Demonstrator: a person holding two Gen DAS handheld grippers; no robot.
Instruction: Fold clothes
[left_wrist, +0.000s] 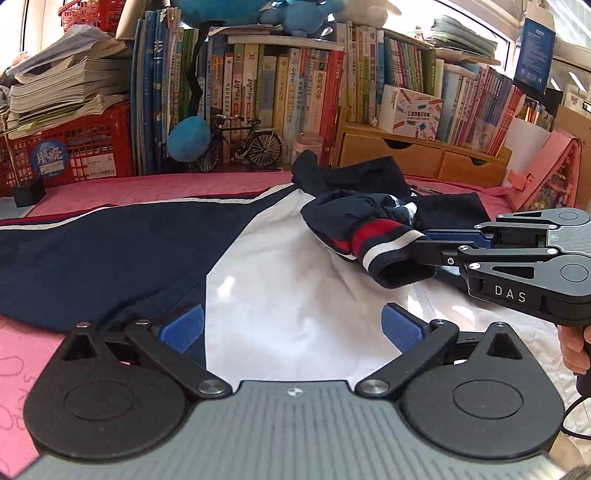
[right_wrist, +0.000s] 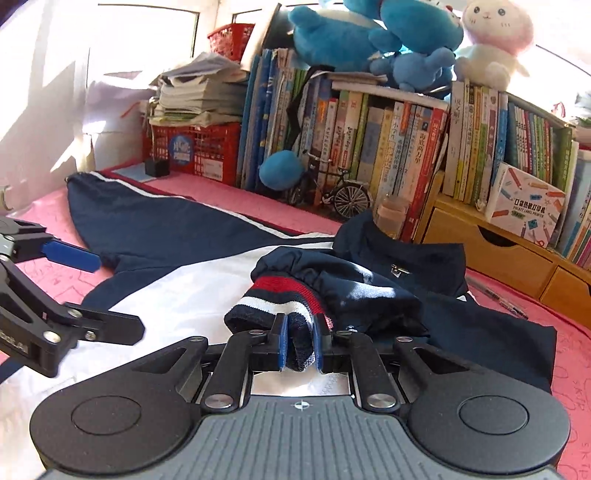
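Right between the right gripper's (right_wrist: 300, 345) blue pads sits the striped navy, red and white knit cuff (right_wrist: 273, 306), pinched tight. Beside it, the left gripper (left_wrist: 291, 325) gapes wide over the navy-and-white jacket (left_wrist: 280, 280) spread on pink bedding (left_wrist: 22, 354).

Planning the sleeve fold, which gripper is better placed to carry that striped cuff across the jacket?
Right. The right gripper is already shut on the striped cuff, while the left gripper hangs open and empty over the jacket.
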